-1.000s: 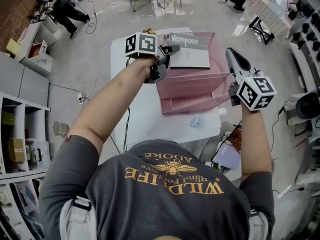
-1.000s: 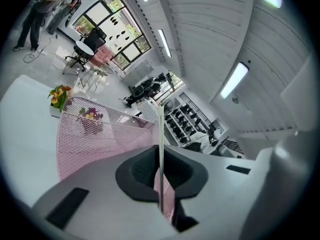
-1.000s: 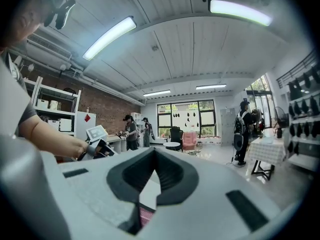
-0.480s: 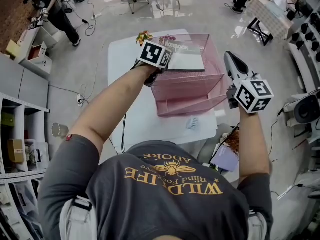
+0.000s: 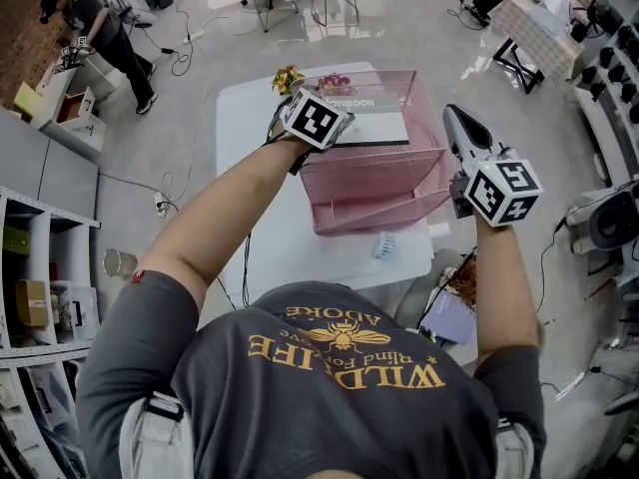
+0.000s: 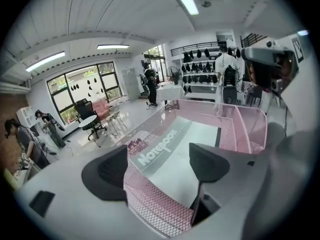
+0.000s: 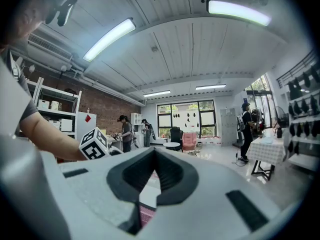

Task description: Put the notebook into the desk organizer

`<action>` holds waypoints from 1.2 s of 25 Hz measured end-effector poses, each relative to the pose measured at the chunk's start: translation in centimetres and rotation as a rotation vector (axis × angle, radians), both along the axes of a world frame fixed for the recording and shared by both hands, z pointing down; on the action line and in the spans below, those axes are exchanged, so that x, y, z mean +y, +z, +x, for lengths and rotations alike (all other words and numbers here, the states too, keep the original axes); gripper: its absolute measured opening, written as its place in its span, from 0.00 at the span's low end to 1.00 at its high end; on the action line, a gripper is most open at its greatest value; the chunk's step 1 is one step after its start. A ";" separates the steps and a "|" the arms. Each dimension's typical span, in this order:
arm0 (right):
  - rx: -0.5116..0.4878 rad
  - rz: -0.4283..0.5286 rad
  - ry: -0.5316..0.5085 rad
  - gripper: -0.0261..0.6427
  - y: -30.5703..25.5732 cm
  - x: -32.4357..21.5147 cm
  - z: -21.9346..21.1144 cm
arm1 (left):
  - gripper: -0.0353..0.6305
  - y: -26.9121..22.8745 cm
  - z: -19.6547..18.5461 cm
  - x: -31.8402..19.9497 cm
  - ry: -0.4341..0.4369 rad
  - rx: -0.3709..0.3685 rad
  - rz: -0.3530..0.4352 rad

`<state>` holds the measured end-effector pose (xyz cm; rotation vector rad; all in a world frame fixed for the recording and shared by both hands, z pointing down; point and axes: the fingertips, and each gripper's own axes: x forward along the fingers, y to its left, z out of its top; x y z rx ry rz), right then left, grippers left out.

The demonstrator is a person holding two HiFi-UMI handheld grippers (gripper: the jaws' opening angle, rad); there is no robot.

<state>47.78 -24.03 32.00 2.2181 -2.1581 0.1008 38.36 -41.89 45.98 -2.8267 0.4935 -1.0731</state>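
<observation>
A: Two grippers, one notebook. Start on the left: what is the left gripper (image 6: 159,156) doing?

B: Its jaws are opening, wide apart above the pink wire-mesh desk organizer (image 5: 379,183) on the white table (image 5: 240,148). The grey-and-white notebook (image 6: 172,149), with "NOTEBOOK" on its cover, shows between the pads, but neither pad presses on it.

A: So where is the notebook?

B: Inside the organizer, within the mesh walls, in the part farthest from the person. Whether it lies flat or leans on a wall, I cannot tell.

A: Then the step in hand is the release, I'd judge. How to do it well?

B: Let the jaws go fully wide before any lift, then draw the gripper straight up and back, so no pad catches the cover or hooks the mesh rim. Go slowly; the organizer looks light and could slide if nudged.

A: And on the right?

B: The right gripper (image 7: 152,174) hangs off the organizer's right side, apart from it, jaws together with nothing between them. It could steady the wall if the organizer shifts.
</observation>
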 end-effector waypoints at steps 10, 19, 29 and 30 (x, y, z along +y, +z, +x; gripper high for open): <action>0.015 0.001 -0.015 0.04 -0.7 -0.9 -2.4 | 0.65 -5.3 -2.5 0.7 0.024 0.185 0.018; 0.035 0.031 -0.106 0.04 -3.1 -4.0 -8.2 | 0.58 -12.2 -10.6 1.4 0.035 0.434 -0.029; 0.034 0.042 -0.248 0.04 -4.5 -8.9 -19.2 | 0.43 -15.7 -25.5 0.0 -0.022 0.616 0.003; 0.033 0.040 -0.261 0.04 -4.3 -9.2 -20.3 | 0.41 -15.7 -26.9 0.1 -0.029 0.628 0.005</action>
